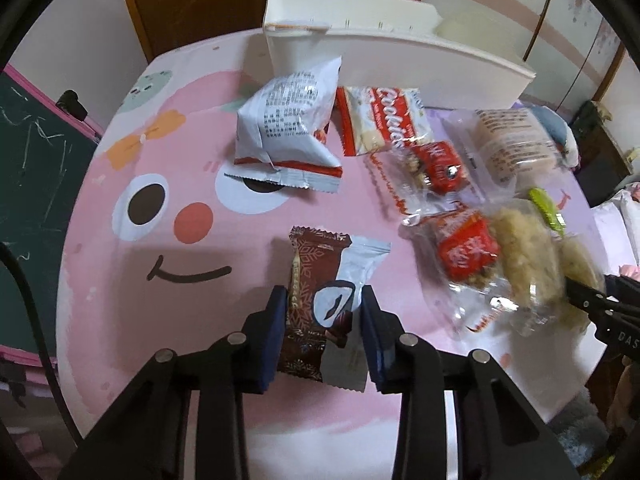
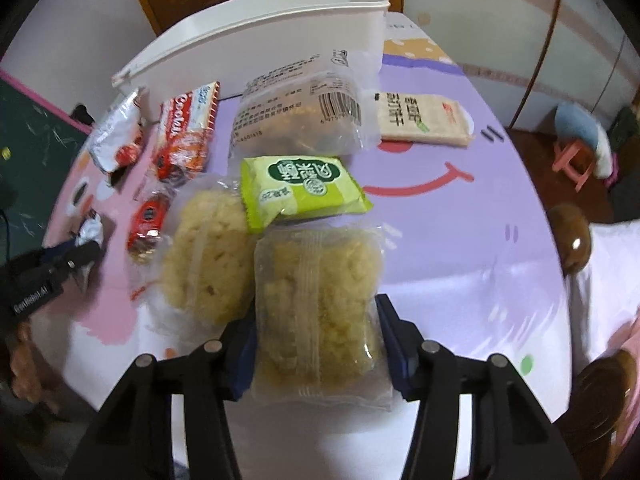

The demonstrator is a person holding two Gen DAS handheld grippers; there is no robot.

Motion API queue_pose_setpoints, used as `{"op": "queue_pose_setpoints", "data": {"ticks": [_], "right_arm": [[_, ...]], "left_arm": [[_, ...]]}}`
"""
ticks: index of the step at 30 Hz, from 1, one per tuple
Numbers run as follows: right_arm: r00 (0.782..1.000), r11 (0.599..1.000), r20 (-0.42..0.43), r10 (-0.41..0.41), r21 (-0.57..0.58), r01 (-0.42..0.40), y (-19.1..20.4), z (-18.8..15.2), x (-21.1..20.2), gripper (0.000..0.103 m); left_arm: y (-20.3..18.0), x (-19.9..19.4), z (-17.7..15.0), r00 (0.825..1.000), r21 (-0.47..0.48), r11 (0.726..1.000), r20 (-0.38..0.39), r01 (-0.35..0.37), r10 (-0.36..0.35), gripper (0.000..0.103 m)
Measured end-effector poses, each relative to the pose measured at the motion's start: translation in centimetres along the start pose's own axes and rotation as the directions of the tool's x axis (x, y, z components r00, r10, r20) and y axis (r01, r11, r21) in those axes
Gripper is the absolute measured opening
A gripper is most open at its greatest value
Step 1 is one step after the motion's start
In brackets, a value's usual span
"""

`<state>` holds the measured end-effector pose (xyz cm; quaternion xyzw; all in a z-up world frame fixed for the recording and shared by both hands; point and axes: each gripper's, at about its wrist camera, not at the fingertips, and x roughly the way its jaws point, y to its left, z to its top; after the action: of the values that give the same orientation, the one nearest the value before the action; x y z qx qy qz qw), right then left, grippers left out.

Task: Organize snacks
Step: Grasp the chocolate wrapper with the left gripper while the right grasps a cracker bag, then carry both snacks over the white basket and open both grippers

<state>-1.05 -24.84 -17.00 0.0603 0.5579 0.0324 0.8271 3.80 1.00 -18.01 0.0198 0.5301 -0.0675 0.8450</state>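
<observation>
Blue-padded left hand-held gripper point(image 1: 324, 312) pinches a brown candy wrapper point(image 1: 316, 300); right hand-held gripper point(image 2: 318, 340) clasps a clear rice-cake pack point(image 2: 320, 312).

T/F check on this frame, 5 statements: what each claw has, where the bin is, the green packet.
1. The left claw is closed on a brown-and-white candy wrapper. True.
2. The right claw has a red cookie pack between its pads. False: it has a clear bag of yellow puffed snack between them.
3. The white bin stands at the table's far side, behind the snacks. True.
4. The green packet is inside the bin. False: it lies on the table, resting on the puffed snack bags.
5. The snacks lie on bare wood. False: on a pink and purple cartoon tablecloth.
</observation>
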Motion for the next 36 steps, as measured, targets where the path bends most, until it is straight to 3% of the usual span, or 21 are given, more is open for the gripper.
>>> {"op": "queue_pose_setpoints", "data": {"ticks": [6, 12, 19, 26, 32, 36], "right_arm": [[0.995, 0.997, 0.092, -0.033, -0.061, 0.038, 1.4, -0.6, -3.6, 0.053], [0.984, 0.993, 0.176, -0.01, -0.117, 0.031, 2.6, 0.2, -7.3, 0.053], [0.961, 0.98, 0.275, 0.02, -0.197, 0.036, 4.8, 3.2, -11.2, 0.053], [0.918, 0.975, 0.392, 0.056, -0.22, 0.035, 5.6, 9.6, -15.7, 0.053], [0.865, 0.971, 0.5, 0.036, -0.224, 0.089, 6.1, 16.6, -19.3, 0.053], [0.842, 0.97, 0.539, 0.024, -0.215, 0.11, 6.8, 20.9, -20.2, 0.053]], "left_arm": [[-1.1, -4.2, -0.2, 0.997, 0.017, 1.0, 0.074, 0.022, -0.023, 0.033], [-2.5, -8.9, 0.7, 0.987, 0.046, 0.997, 0.147, 0.061, -0.067, 0.034], [-3.0, -13.8, 3.8, 0.971, 0.065, 0.996, 0.231, 0.053, -0.067, 0.034], [-3.0, -18.1, 10.1, 0.947, 0.068, 0.998, 0.318, 0.013, -0.034, 0.034], [-3.2, -21.0, 16.7, 0.917, 0.066, 0.998, 0.399, -0.018, -0.01, 0.034], [-3.3, -21.9, 22.0, 0.9, 0.056, 0.997, 0.436, -0.047, 0.018, 0.034]]}}
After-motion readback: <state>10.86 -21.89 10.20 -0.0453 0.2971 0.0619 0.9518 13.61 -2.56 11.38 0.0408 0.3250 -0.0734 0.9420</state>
